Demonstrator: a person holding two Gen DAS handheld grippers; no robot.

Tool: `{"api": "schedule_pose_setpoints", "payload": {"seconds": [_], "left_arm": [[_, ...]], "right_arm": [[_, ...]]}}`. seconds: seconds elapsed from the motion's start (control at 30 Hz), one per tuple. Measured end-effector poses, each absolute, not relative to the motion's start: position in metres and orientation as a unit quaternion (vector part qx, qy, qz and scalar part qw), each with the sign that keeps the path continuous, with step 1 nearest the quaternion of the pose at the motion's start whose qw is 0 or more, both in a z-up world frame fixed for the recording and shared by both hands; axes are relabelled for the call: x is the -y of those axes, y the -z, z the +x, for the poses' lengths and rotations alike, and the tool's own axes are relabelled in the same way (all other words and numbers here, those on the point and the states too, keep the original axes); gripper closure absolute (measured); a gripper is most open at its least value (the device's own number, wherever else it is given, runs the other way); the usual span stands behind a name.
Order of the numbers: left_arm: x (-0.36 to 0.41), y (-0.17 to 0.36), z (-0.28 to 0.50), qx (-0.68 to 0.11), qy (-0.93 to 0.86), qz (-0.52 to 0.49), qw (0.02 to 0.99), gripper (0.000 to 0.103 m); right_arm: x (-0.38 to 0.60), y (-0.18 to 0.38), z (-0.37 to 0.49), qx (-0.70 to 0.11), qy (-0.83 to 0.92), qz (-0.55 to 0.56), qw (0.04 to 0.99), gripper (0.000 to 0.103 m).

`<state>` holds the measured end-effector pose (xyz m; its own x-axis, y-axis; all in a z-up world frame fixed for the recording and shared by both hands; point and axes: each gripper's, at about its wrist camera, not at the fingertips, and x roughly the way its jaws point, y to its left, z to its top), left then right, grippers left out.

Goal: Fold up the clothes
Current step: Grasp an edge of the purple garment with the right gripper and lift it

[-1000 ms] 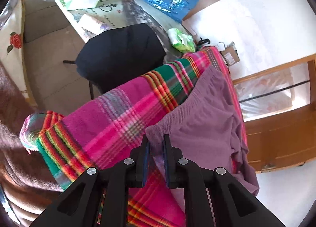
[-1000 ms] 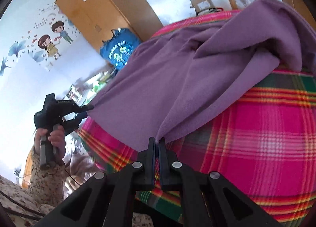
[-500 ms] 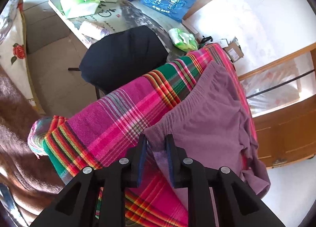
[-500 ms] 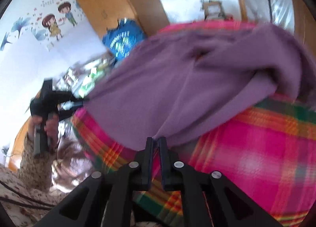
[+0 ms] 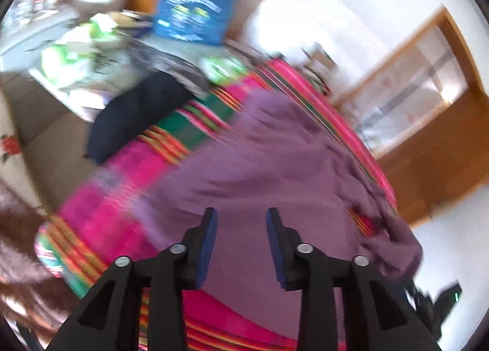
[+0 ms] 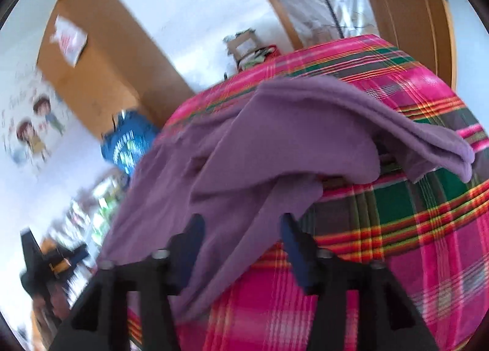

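A purple garment (image 5: 262,167) lies spread on a pink, green and orange plaid blanket (image 5: 128,173). In the left wrist view my left gripper (image 5: 241,222) is open just above the garment's near part, with cloth showing between its blue pads but not pinched. In the right wrist view the same purple garment (image 6: 244,167) is rumpled, with a folded lobe at the right. My right gripper (image 6: 240,228) is open over its near edge. The other gripper (image 6: 45,259) and the hand holding it show at the lower left, blurred.
A cluttered table (image 5: 101,54) with green and white packs stands beyond the blanket, with a blue printed bag (image 5: 192,17) and a dark chair back (image 5: 134,115) beside it. Wooden cabinets (image 6: 101,54) and a glazed wooden door (image 5: 421,75) line the walls. The plaid blanket (image 6: 397,228) drops off at its edges.
Both grippers were shut on the purple garment's edges; both have opened and let it go. The garment now lies on the blanket, and both views have swung with motion blur.
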<state>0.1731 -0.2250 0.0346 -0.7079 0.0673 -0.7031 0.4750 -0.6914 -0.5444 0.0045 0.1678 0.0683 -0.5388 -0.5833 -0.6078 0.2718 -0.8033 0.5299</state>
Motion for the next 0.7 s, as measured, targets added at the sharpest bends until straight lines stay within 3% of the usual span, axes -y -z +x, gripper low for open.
{"api": "schedule_pose_setpoints", "payload": {"seconds": [0.37,0.43,0.6,0.7], "left_arm": [[0.118,-0.009,0.099,-0.306,0.824,0.475,-0.038,0.065],[0.104,-0.003,0.089,-0.304,0.812,0.494,-0.060,0.060],[0.087,0.001,0.079,-0.293,0.811,0.502,-0.063,0.058],[0.078,0.000,0.076,-0.284,0.812,0.506,-0.066,0.057]], "right_arm": [[-0.182,-0.056,-0.036,0.272,0.843,0.403,0.230,0.041],[-0.184,-0.053,-0.040,0.279,0.841,0.401,0.231,0.043],[-0.197,-0.051,-0.042,0.294,0.845,0.389,0.221,0.086],[-0.204,-0.061,-0.039,0.274,0.857,0.376,0.220,0.095]]}}
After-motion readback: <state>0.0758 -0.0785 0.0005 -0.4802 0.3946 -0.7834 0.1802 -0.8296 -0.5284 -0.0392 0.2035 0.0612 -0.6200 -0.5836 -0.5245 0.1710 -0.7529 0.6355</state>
